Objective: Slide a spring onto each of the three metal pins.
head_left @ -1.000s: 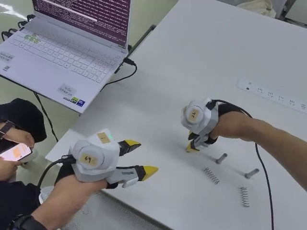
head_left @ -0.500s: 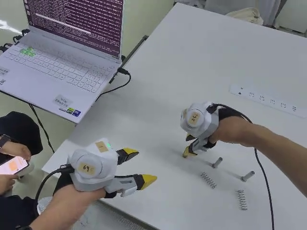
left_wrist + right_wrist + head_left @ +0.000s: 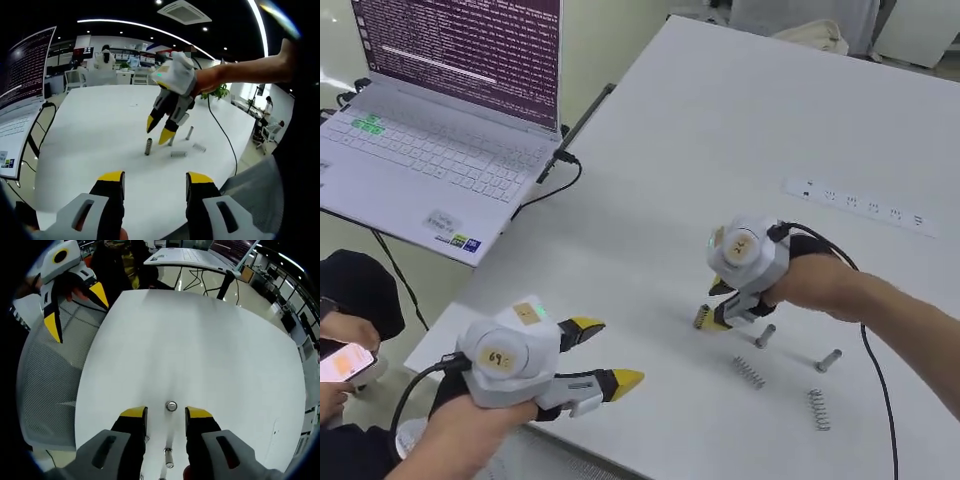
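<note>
A pin with a spring on it stands upright on the white table. My right gripper hovers just over it, open, and the pin's round top shows between the jaws without touching them. Two bare pins sit to its right. Two loose springs lie nearer the front edge. My left gripper is open and holds nothing, near the table's front-left corner.
An open laptop sits on a lower desk at the left, its cable reaching the table edge. A white power strip lies at the back right. A hand holds a phone at the lower left.
The head camera has shifted. The right gripper stays over the standing pin, and the spring on that pin now shows plainly. The left gripper has hardly moved.
</note>
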`<state>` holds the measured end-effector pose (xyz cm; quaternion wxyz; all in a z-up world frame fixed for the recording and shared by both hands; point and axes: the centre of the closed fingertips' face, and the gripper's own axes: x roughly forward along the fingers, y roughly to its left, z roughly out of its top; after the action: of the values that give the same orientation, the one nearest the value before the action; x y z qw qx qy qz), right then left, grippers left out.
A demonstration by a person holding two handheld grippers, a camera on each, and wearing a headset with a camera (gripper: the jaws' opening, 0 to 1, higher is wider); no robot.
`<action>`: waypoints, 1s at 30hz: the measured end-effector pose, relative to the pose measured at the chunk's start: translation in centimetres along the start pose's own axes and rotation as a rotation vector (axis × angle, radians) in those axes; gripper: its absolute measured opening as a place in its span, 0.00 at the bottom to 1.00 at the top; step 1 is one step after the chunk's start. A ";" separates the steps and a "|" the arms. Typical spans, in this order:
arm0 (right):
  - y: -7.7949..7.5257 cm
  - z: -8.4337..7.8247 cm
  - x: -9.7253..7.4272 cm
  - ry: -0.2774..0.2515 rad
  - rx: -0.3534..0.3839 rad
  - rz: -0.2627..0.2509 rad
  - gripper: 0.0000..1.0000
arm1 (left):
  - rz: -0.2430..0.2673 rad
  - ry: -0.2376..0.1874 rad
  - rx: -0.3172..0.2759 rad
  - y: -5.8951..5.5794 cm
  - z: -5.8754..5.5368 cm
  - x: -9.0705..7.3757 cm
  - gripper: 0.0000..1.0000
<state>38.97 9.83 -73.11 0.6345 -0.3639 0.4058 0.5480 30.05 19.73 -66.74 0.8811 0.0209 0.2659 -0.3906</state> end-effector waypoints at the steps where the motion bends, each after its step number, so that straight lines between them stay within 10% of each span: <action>1: 0.0 -0.1 -0.1 -0.009 0.012 -0.007 0.28 | 0.000 -0.001 0.000 0.0 0.0 0.0 0.44; 30: 0.5 -1.6 -4.1 -0.311 0.339 -0.173 0.36 | -0.016 -0.003 0.011 -0.4 0.9 0.6 0.44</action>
<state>38.00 6.81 -70.05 0.7861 -0.1967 0.3566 0.4650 30.48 18.85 -66.14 0.8783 0.0230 0.2625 -0.3989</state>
